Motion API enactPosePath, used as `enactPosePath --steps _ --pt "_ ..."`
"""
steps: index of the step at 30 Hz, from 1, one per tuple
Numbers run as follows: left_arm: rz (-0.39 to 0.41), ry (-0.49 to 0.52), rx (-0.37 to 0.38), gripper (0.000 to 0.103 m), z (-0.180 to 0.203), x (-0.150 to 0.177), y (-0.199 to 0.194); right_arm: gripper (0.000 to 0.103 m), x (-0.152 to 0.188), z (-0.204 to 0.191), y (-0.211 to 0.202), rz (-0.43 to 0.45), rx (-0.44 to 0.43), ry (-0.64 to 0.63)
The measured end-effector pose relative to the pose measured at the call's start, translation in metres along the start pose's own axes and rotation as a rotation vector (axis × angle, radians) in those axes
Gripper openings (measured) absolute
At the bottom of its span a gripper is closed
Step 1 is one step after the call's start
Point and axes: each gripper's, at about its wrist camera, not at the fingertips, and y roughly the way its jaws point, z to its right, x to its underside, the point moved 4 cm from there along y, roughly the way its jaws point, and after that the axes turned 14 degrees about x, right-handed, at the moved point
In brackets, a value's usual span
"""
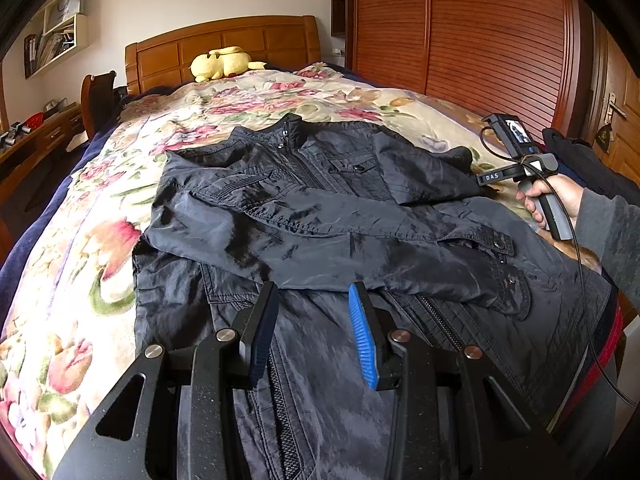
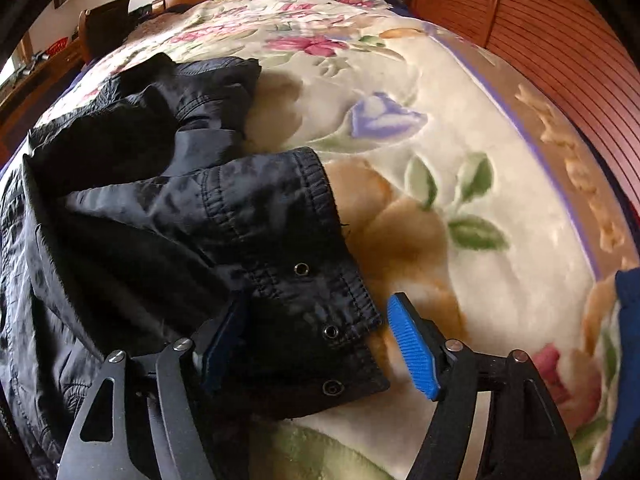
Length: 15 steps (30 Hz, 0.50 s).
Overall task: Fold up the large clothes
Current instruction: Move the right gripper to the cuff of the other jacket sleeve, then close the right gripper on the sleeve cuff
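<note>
A large black jacket [image 1: 320, 216] lies front-up on the floral bedspread [image 1: 80, 280], one sleeve folded across its chest. My left gripper [image 1: 314, 304] is open and empty, hovering over the jacket's lower front near the zipper. My right gripper [image 2: 320, 320] is open, its blue-padded fingers [image 2: 416, 352] either side of the snap-buttoned sleeve cuff [image 2: 320, 320] at the jacket's right edge, not closed on it. The right gripper also shows in the left wrist view [image 1: 486, 178], held by a hand beside the jacket.
A yellow plush toy [image 1: 224, 62] lies by the wooden headboard [image 1: 224, 40]. A wooden wardrobe [image 1: 480, 40] stands to the right of the bed, a desk and shelves to the left. Dark clothing [image 1: 580, 156] lies at the bed's right edge.
</note>
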Motion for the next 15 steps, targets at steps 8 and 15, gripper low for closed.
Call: enactPosePath --steps 8,15 --pt "0.003 -0.001 -0.002 0.037 0.0 0.0 0.0 0.076 0.014 0.007 0.007 -0.028 -0.056 0.035" --pt "0.014 -0.002 -0.008 0.037 -0.001 0.0 -0.005 0.029 0.023 0.001 -0.01 -0.03 -0.137 -0.027"
